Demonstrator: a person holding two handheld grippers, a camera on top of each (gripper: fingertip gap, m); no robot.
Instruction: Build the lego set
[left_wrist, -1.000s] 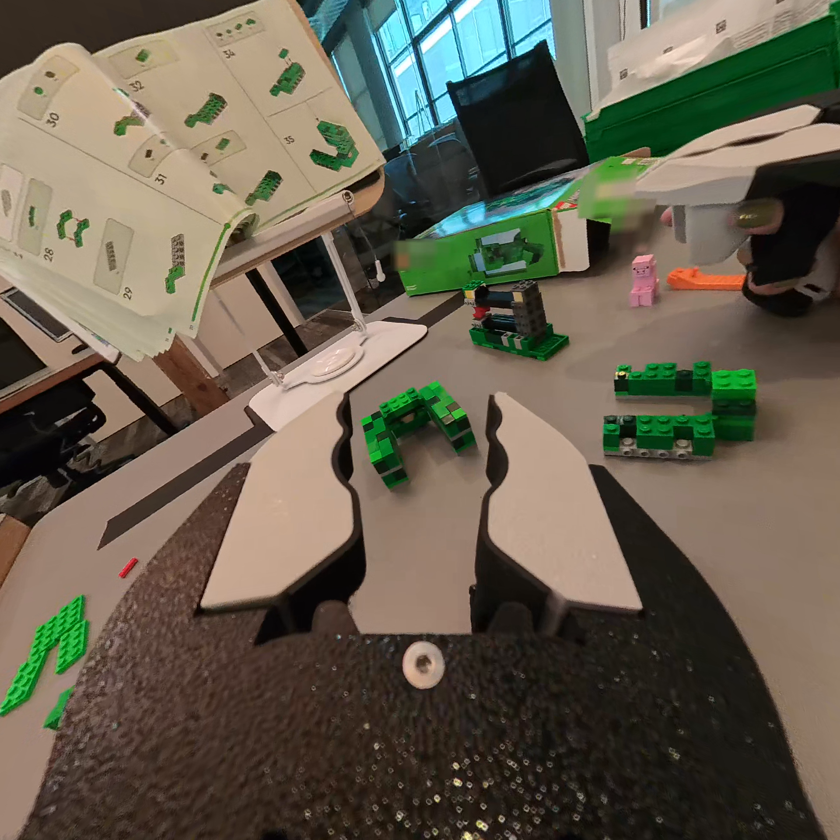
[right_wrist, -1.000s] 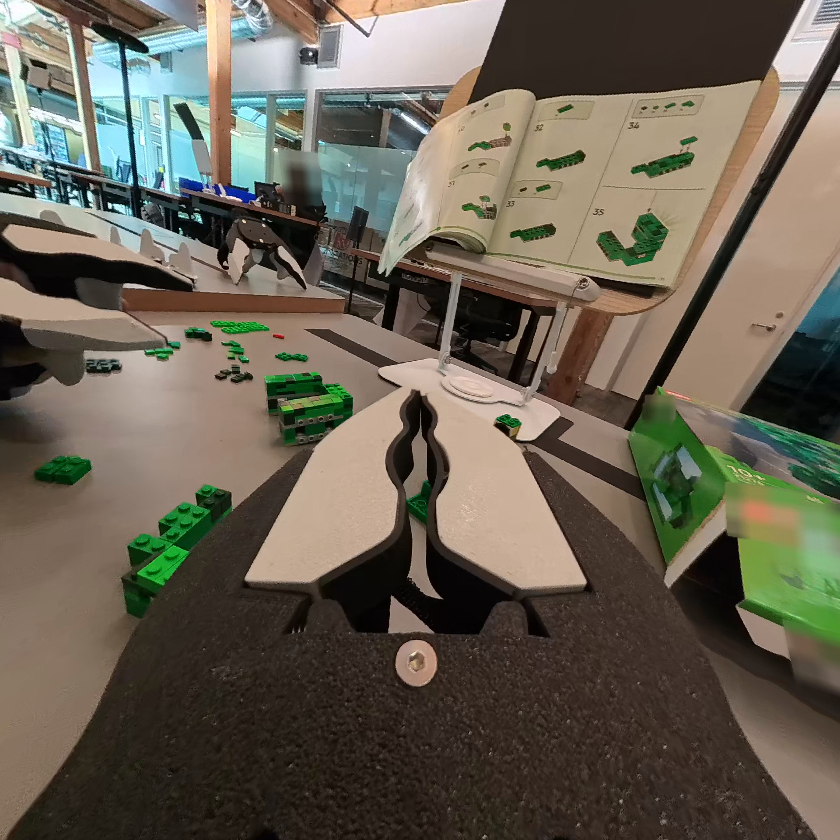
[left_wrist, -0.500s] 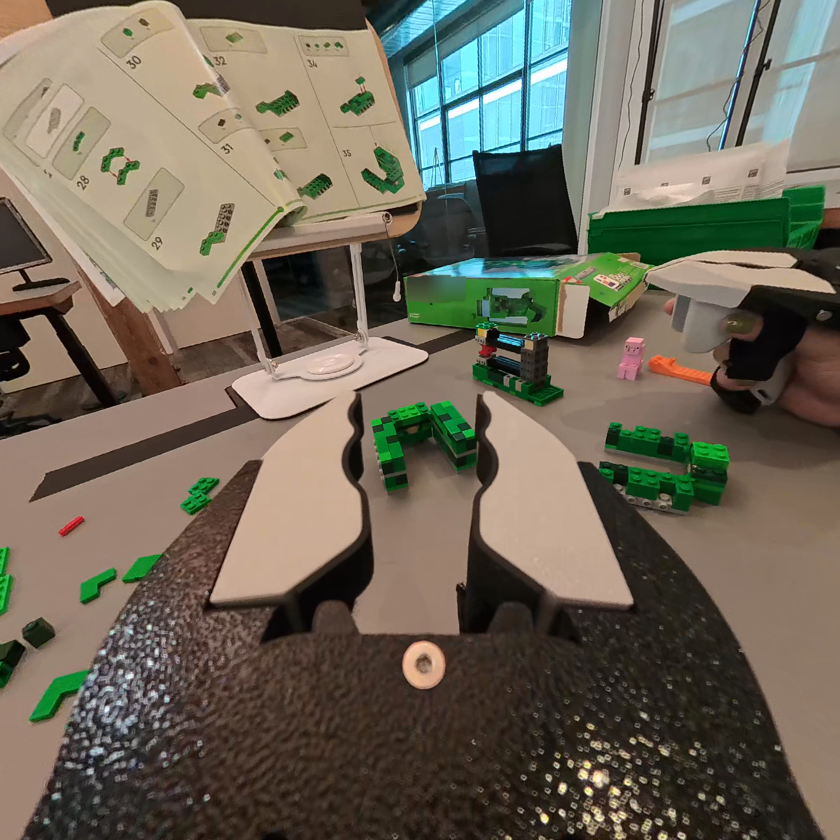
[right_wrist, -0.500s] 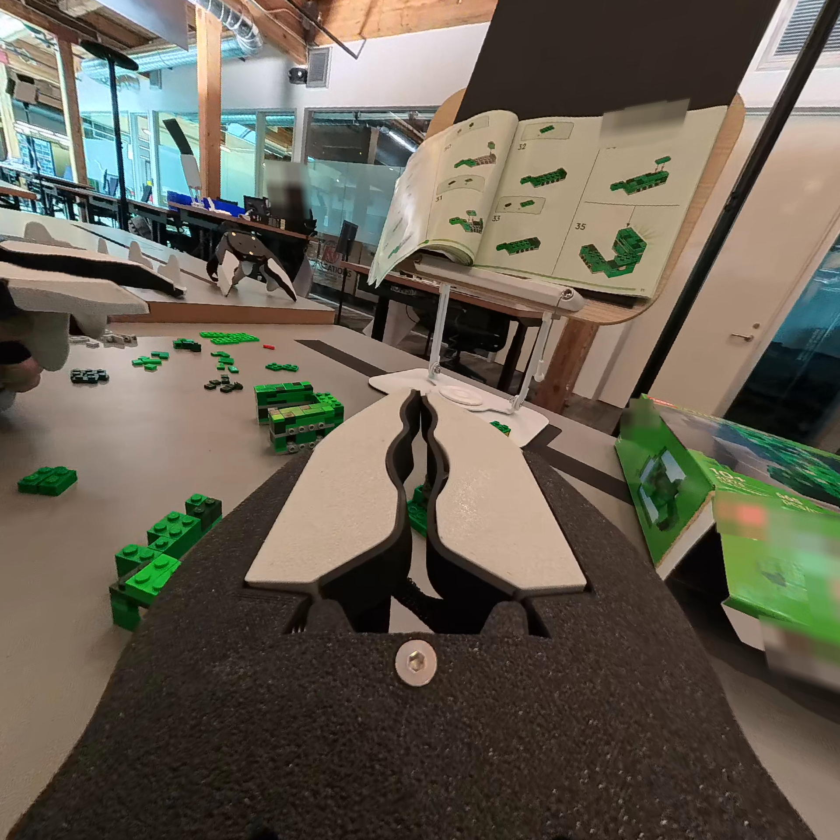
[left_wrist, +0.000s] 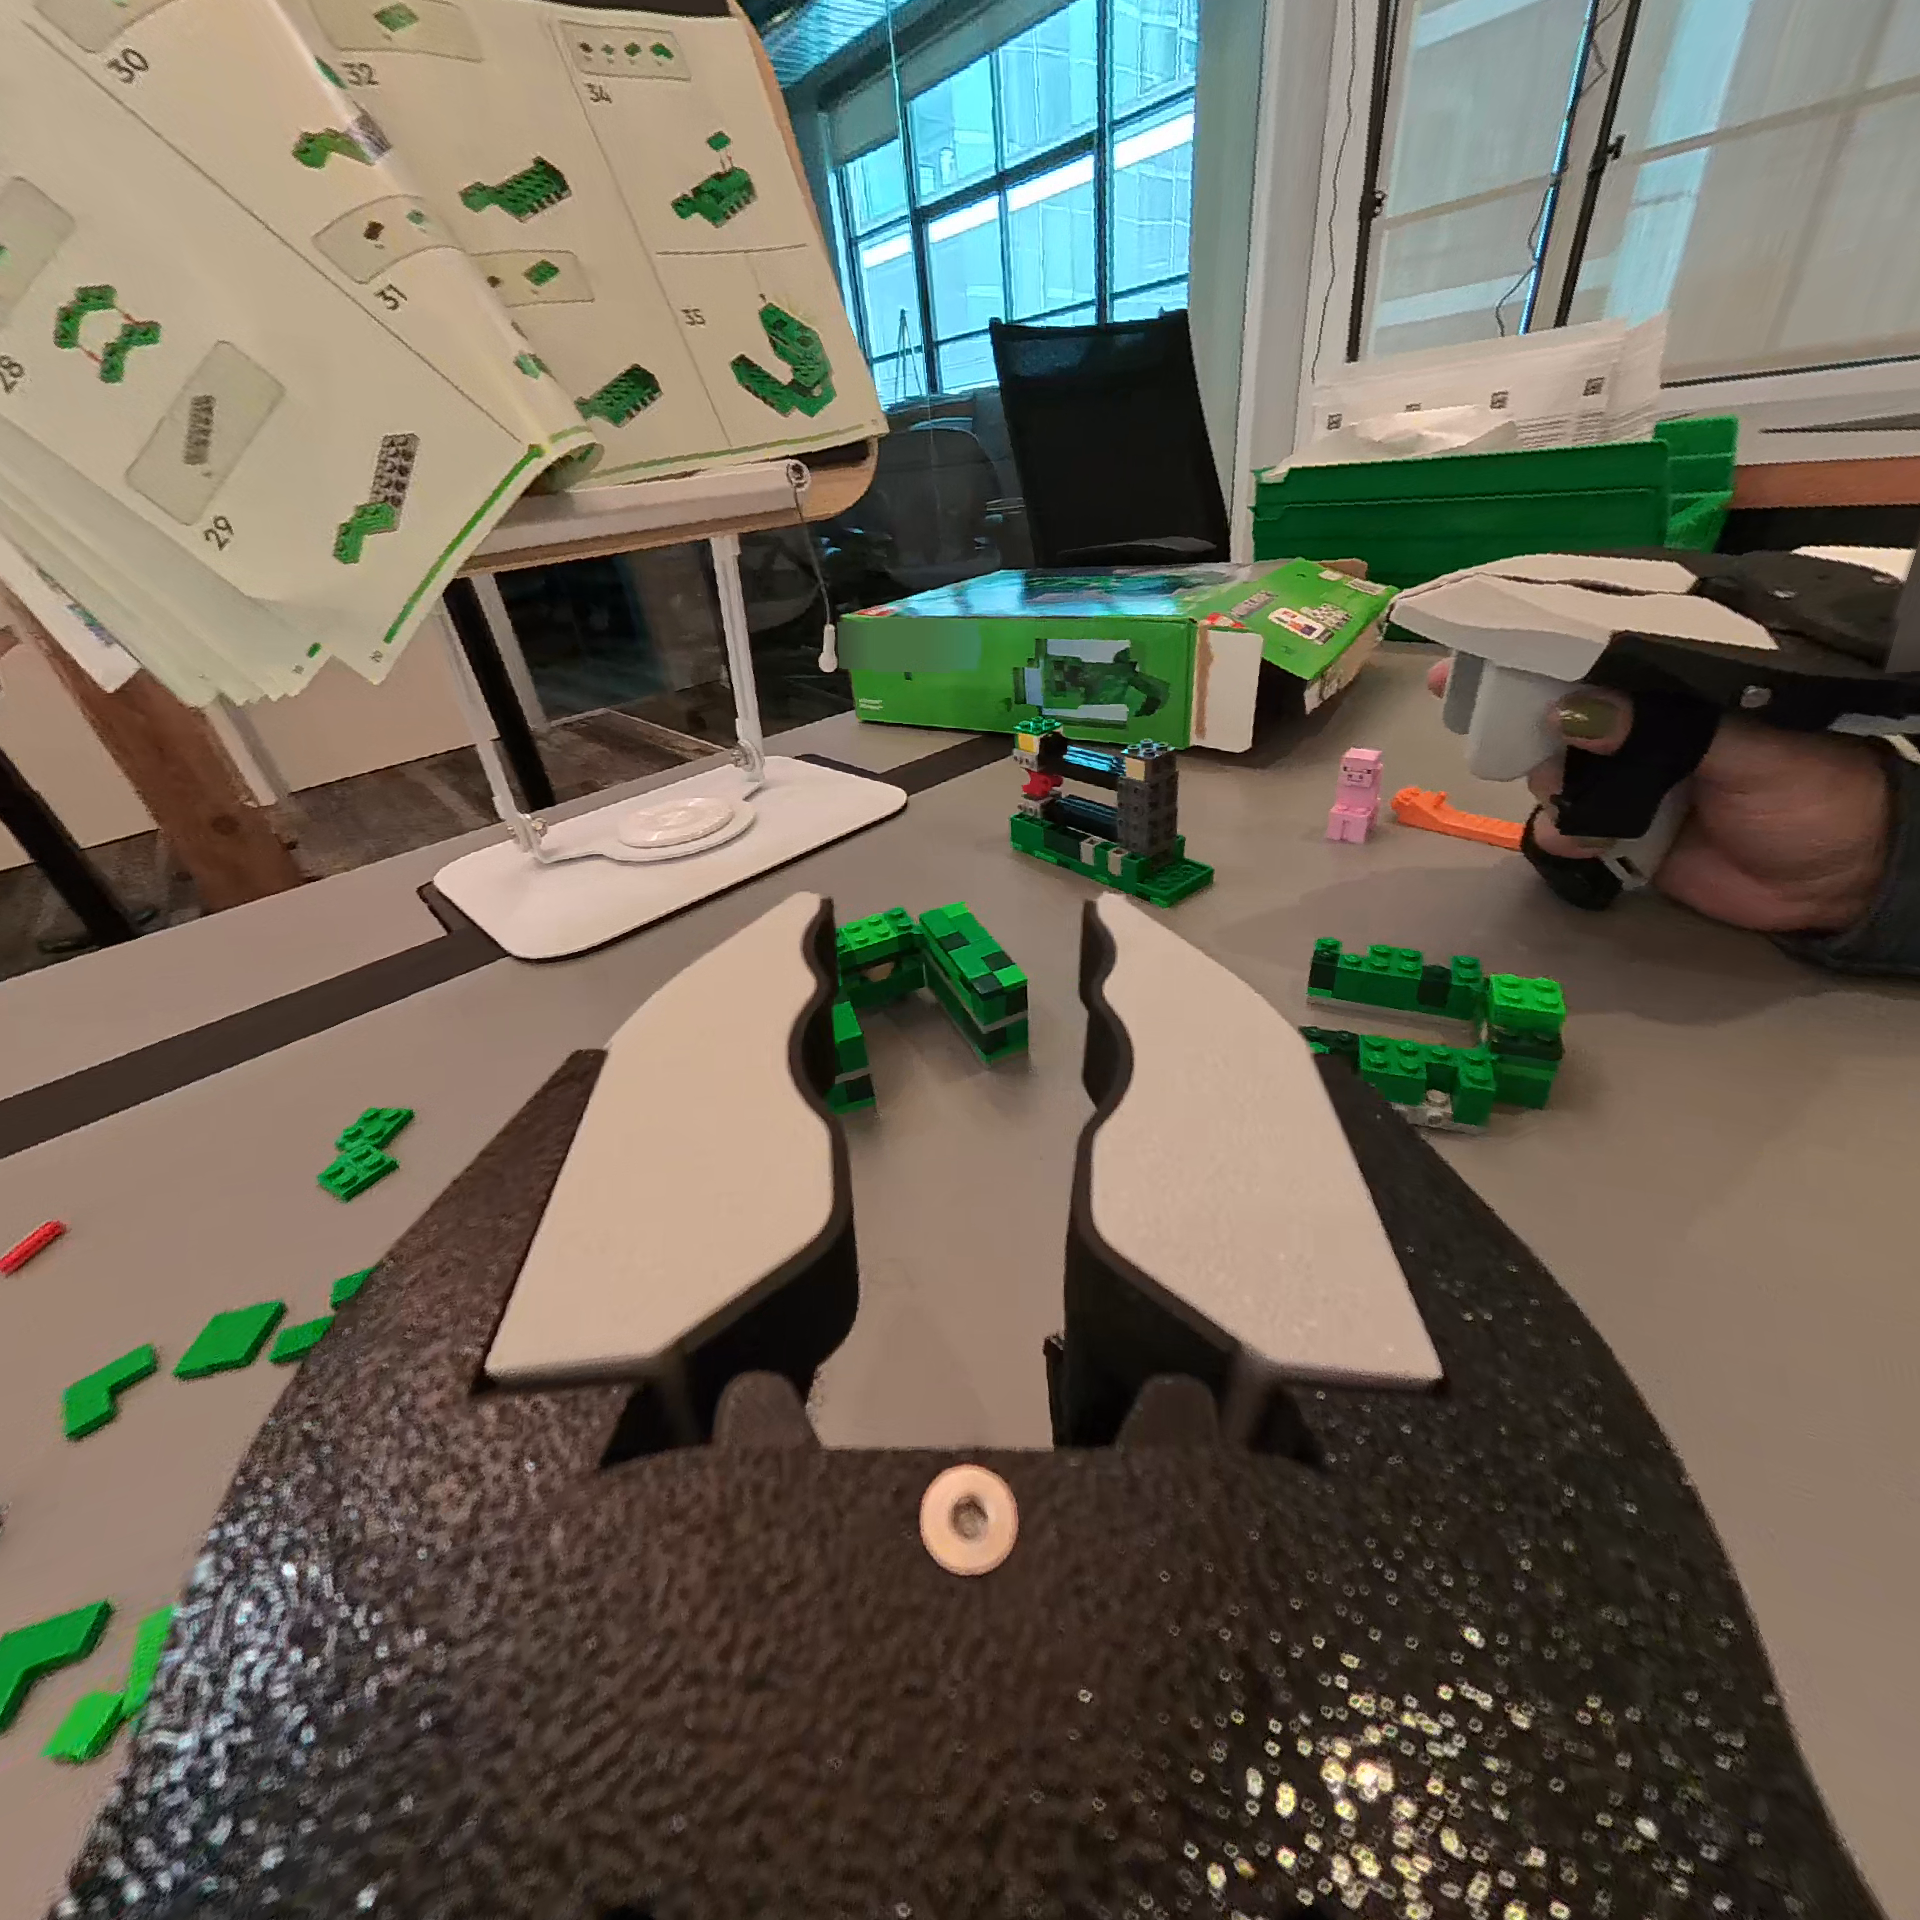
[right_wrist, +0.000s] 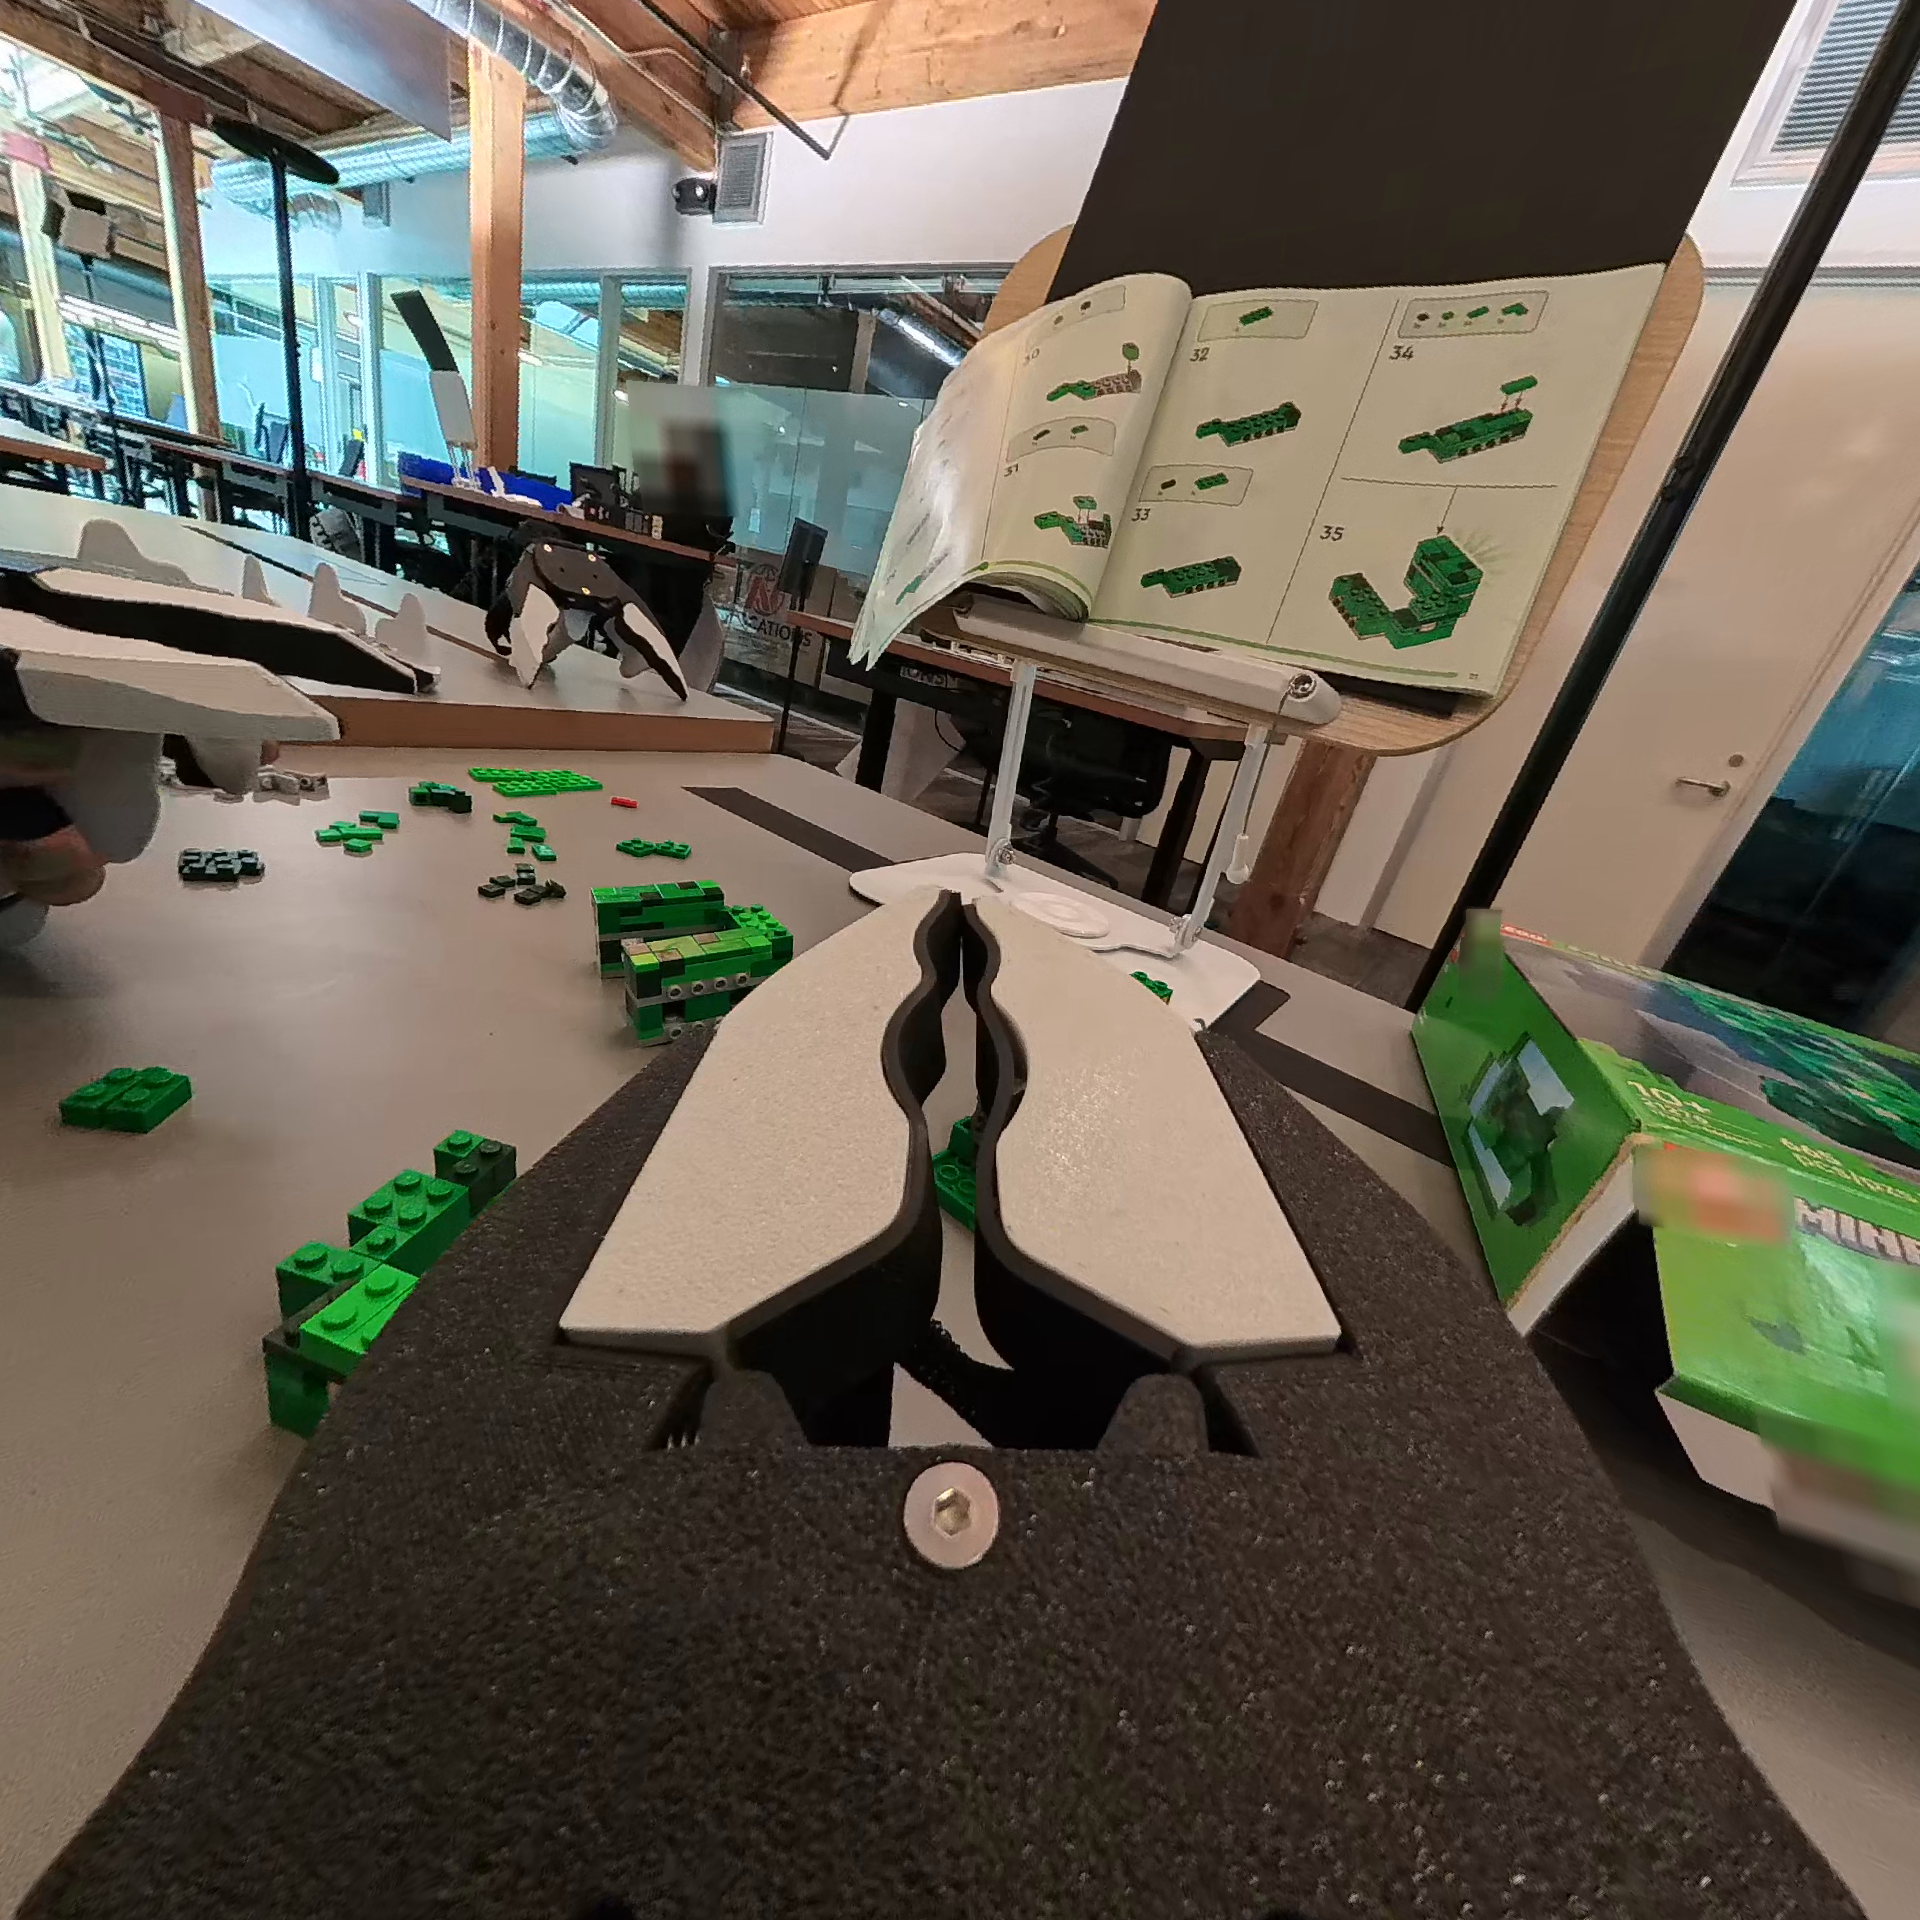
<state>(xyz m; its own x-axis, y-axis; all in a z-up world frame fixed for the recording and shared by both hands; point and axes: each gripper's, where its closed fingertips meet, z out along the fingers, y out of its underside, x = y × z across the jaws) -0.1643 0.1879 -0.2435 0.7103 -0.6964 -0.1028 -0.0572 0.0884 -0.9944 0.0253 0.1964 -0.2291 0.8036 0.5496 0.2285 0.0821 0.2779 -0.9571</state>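
My left gripper is open and empty, low over the grey table. A curved green brick assembly lies on the table just beyond its fingertips, partly behind the left finger; it also shows in the right wrist view. A two-armed green assembly lies to the right and shows again in the right wrist view. My right gripper is shut with nothing held, and a hand holds it above the table's right side. The left gripper shows at the far left of the right wrist view.
An open instruction booklet sits on a white stand. Behind are a small black, grey and green build, a pink pig figure, an orange separator and the green box. Loose green plates lie at the left. The left gripper's tips are roughly 20 cm from the right gripper's.
My left gripper has levelled out and moved closer to the curved green assembly, which now sits at its fingertips. The right gripper stays shut and has only shifted slightly.
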